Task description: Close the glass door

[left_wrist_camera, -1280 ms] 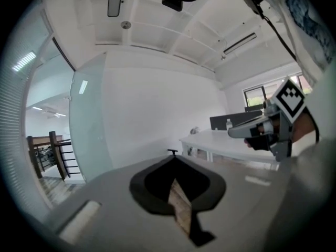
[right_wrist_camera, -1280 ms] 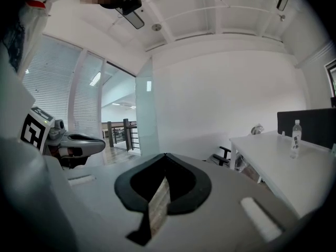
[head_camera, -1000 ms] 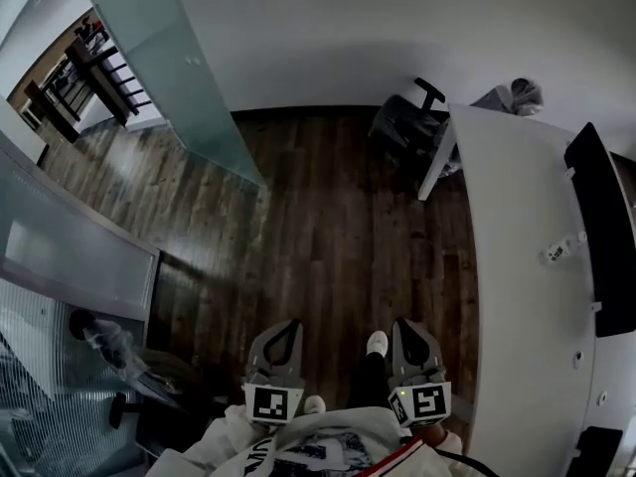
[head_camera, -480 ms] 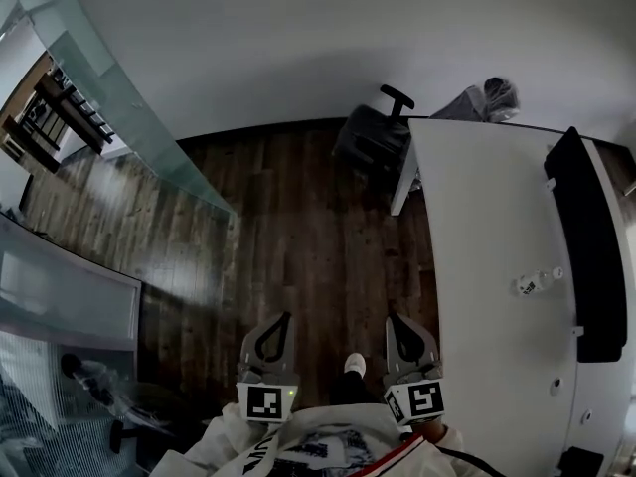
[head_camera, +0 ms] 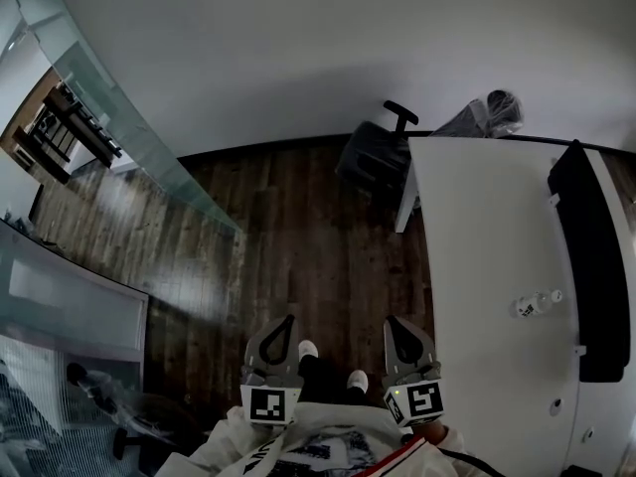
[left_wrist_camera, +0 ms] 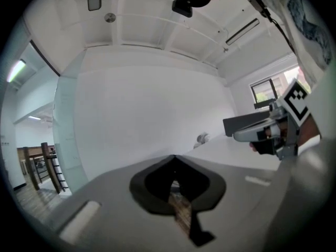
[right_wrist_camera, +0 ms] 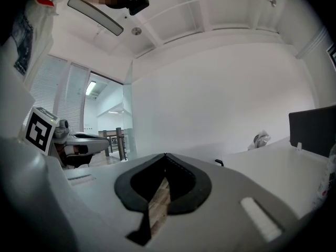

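Observation:
The glass door (head_camera: 129,117) is a frosted pane that runs diagonally across the upper left of the head view, standing out over the wooden floor (head_camera: 308,237). It also shows at the left in the left gripper view as the glass door (left_wrist_camera: 65,135), and far off in the right gripper view (right_wrist_camera: 127,125). My left gripper (head_camera: 281,320) and right gripper (head_camera: 396,322) are side by side at the bottom of the head view, well short of the door. Both are shut and hold nothing. Each view along the jaws shows the tips meeting: left gripper (left_wrist_camera: 175,156), right gripper (right_wrist_camera: 165,155).
A long white desk (head_camera: 487,296) runs along the right with a black monitor (head_camera: 586,266) and a small bottle (head_camera: 532,304) on it. A black office chair (head_camera: 376,157) stands at its far end. A glass partition (head_camera: 70,296) stands at the left, and a dark railing (head_camera: 65,132) lies beyond the door.
The person has stepped forward over the wooden floor, and the door, chair and desk have shifted in the head view. Both grippers stay shut, side by side.

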### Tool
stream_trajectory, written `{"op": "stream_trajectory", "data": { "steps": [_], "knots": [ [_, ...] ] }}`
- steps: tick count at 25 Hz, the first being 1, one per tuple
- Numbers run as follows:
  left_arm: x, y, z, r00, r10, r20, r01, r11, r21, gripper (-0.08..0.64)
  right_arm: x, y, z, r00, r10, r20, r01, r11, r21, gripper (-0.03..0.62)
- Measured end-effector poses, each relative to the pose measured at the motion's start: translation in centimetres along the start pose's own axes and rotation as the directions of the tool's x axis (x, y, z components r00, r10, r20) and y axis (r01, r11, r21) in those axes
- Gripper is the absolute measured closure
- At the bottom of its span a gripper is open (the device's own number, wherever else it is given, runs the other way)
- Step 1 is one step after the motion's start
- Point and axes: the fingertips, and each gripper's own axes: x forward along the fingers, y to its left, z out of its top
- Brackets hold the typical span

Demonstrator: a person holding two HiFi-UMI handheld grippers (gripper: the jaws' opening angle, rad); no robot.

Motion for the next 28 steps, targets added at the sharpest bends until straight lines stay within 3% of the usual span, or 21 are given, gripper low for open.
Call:
{"op": "stream_trajectory", "data": {
  "steps": [5, 9, 16, 20, 23, 28],
  "knots": [
    [2.2, 0.7, -0.4, 1.000, -0.004, 0.013, 0.003, 1.000, 0.013, 0.558, 2.0, -0.9, -0.8, 1.000, 0.001, -0.018, -0.001, 1.000, 0.007, 0.588],
    [5.3, 2.0, -0.6, 1.000, -0.023, 0.011, 0.022, 0.994, 0.110, 0.558, 5.3, -1.7, -0.7, 1.000, -0.009, -0.020, 0.010, 1.000, 0.021, 0.588],
    [14.9, 5.8, -0.9, 0.997, -0.070, 0.029, 0.069, 0.996, 0.063, 0.558, 14.2, -4.9, 0.0, 0.998, -0.026, -0.061, 0.024, 0.999, -0.026, 0.588],
    [20.8, 8.7, -1.2, 0.994, -0.111, 0.015, 0.110, 0.991, 0.076, 0.558, 20.0, -6.8, 1.4, 0.997, -0.054, -0.062, 0.052, 0.998, -0.034, 0.588],
    [25.1, 10.8, -0.5, 0.990, -0.131, 0.049, 0.126, 0.988, 0.091, 0.558, 24.2, -8.0, 2.5, 0.996, -0.077, -0.042, 0.075, 0.996, -0.037, 0.588],
    [29.6, 15.0, -0.4, 0.992, -0.113, 0.063, 0.109, 0.992, 0.069, 0.558, 30.1, -8.8, 4.0, 0.997, -0.065, -0.040, 0.062, 0.996, -0.066, 0.588]
  ]
}}
